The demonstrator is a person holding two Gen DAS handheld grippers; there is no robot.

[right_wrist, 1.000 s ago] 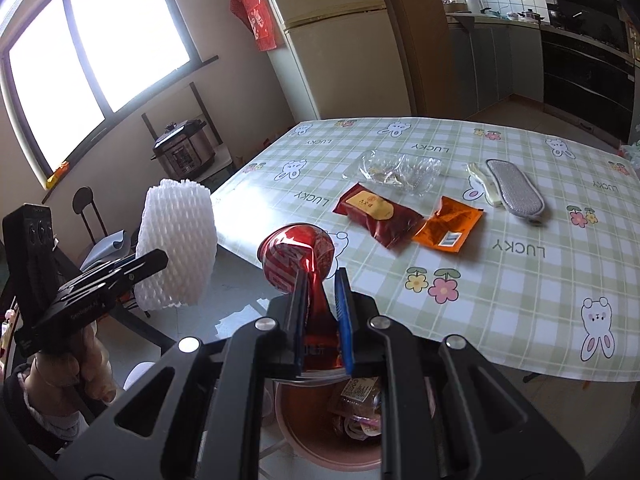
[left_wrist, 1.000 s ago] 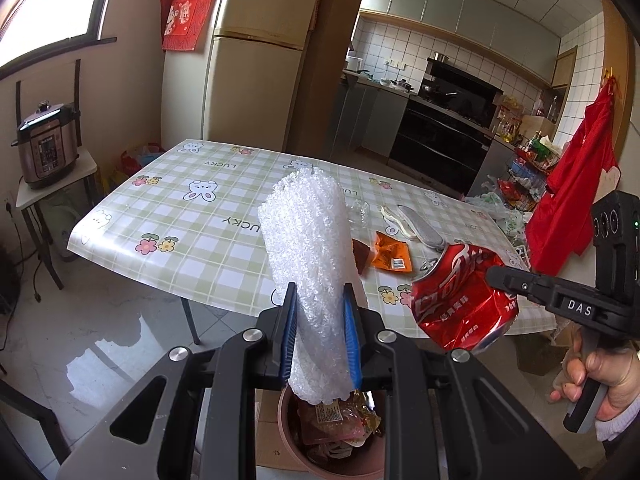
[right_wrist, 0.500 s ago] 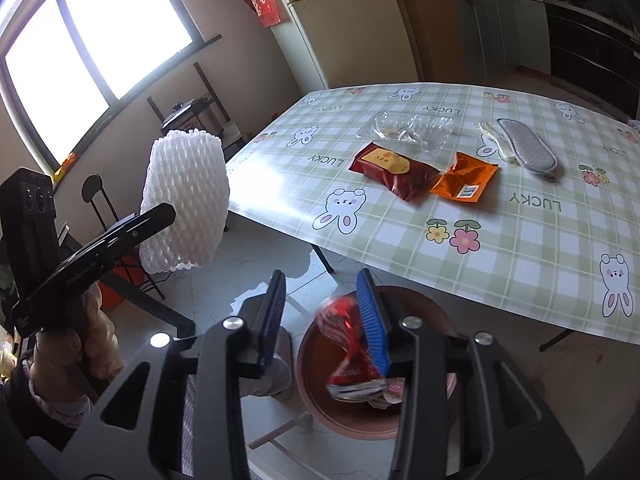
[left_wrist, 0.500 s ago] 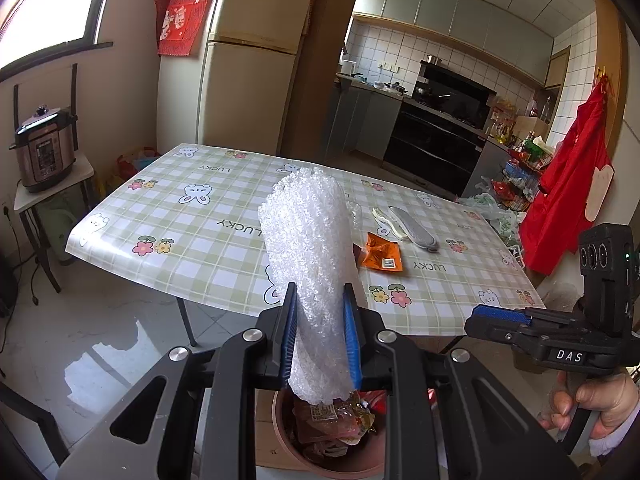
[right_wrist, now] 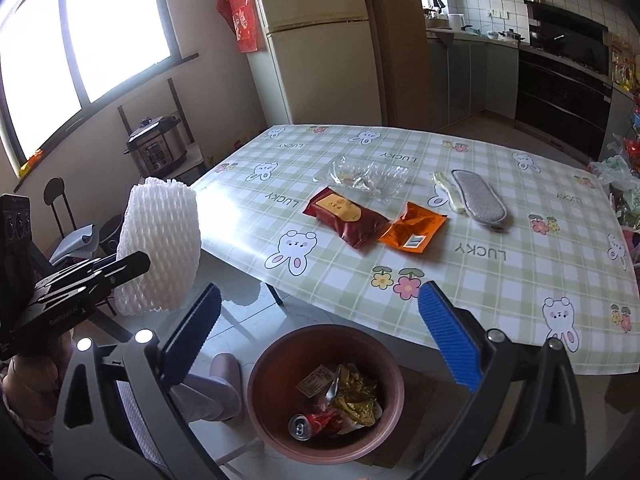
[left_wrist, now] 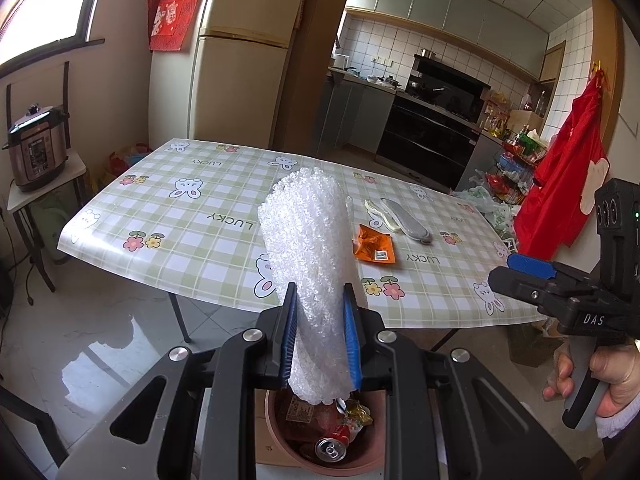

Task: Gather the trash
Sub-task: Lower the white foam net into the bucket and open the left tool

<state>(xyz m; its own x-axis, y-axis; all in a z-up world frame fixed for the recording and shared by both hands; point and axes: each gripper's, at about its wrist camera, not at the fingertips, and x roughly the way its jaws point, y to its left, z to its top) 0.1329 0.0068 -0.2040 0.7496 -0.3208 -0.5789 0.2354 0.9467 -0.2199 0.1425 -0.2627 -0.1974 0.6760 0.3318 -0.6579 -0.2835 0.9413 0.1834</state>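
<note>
A: Red can [right_wrist: 310, 424] left the right gripper [right_wrist: 320, 336], now in the bin [right_wrist: 280, 364]; jaws opening, nothing between.

B: Left gripper [left_wrist: 320, 330] clamps the foam net [left_wrist: 312, 240] above the bin; release next.

Bright window [right_wrist: 80, 36] daylight, glare on tablecloth [right_wrist: 224, 216], fisheye-bent edges.

Both matte-black plastic hand-held grippers are showing ribbed blue pads [right_wrist: 450, 338] lining the inner faces of their fingers, with round silver screws [left_wrist: 253, 335] sitting just behind. White "DAS" lettering [left_wrist: 593, 319] is running along the right one's side. A white knit cuff [left_wrist: 616, 420] is covering the wrist below its handle.
</note>
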